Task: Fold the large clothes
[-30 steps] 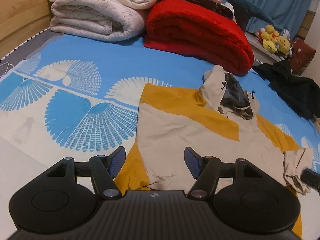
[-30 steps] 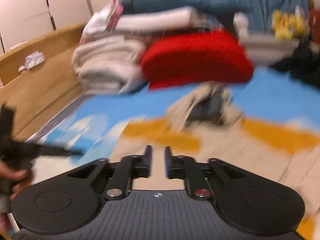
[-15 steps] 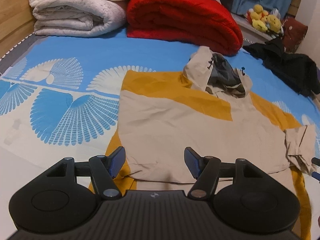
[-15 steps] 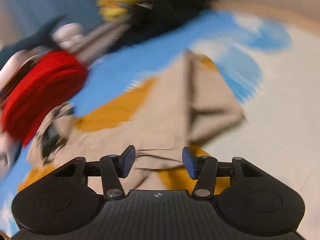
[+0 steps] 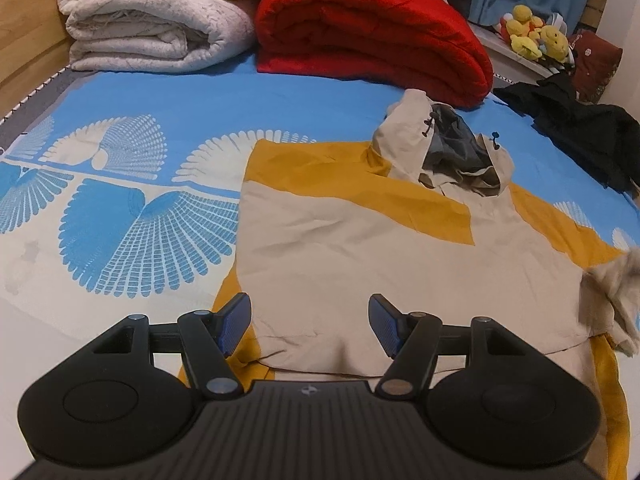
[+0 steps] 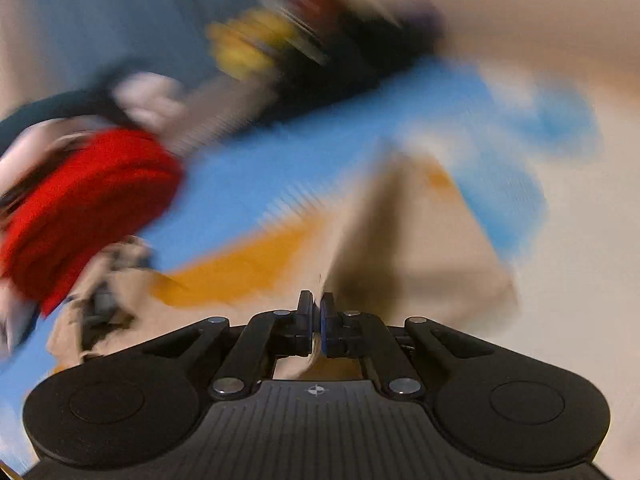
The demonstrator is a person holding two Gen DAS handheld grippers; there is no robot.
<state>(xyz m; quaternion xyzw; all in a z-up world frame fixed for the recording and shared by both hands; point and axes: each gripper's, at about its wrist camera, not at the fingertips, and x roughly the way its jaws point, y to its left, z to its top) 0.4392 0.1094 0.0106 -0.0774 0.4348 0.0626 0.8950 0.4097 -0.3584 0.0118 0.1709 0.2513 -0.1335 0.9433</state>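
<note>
A beige and mustard hooded jacket (image 5: 360, 256) lies flat on the blue patterned bed sheet (image 5: 120, 208), hood toward the far side. My left gripper (image 5: 308, 320) is open and empty, just above the jacket's near left hem. My right gripper (image 6: 316, 312) is shut on a beige fold of the jacket (image 6: 400, 240), near its right sleeve; that view is badly blurred. In the left wrist view the right sleeve (image 5: 616, 280) looks lifted and blurred at the right edge.
A folded white quilt (image 5: 152, 20) and a rolled red blanket (image 5: 372, 28) lie at the head of the bed. A black garment (image 5: 580, 128) lies at the far right. Yellow plush toys (image 5: 532, 36) sit on a ledge. A wooden bed frame (image 5: 24, 40) runs along the left.
My right gripper was open half a second ago and has shut on the jacket's fabric while swinging fast. The left gripper edged closer to the hem and stays open.
</note>
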